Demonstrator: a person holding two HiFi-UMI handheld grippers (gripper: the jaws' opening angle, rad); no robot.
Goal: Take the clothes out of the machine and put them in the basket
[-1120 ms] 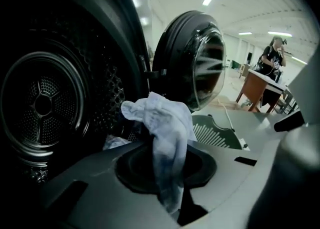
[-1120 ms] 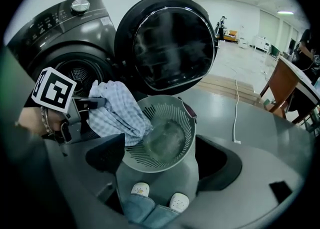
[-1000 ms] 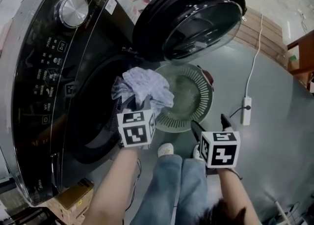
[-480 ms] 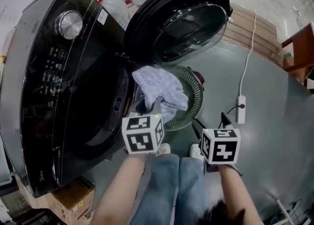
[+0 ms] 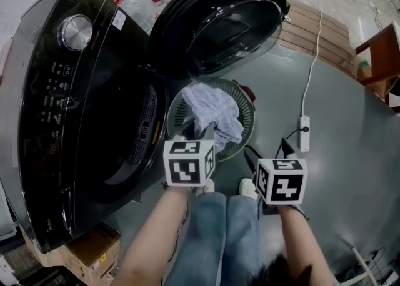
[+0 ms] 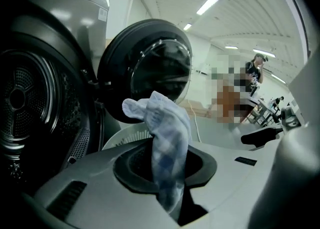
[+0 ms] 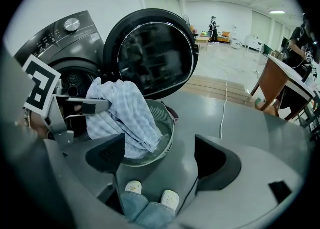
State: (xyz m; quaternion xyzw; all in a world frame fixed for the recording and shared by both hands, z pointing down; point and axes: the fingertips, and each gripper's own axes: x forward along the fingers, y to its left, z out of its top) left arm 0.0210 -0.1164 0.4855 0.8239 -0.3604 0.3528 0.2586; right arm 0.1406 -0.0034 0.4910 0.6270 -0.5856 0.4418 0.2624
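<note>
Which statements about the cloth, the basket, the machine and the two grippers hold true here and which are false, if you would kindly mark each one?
1. The left gripper is shut on a pale checked cloth. True.
2. The right gripper also holds a garment. False: its jaws stand apart with nothing between them.
3. The machine door is closed. False: it stands swung wide open.
4. The checked cloth hangs over the green basket, with its lower end reaching inside. True.
</note>
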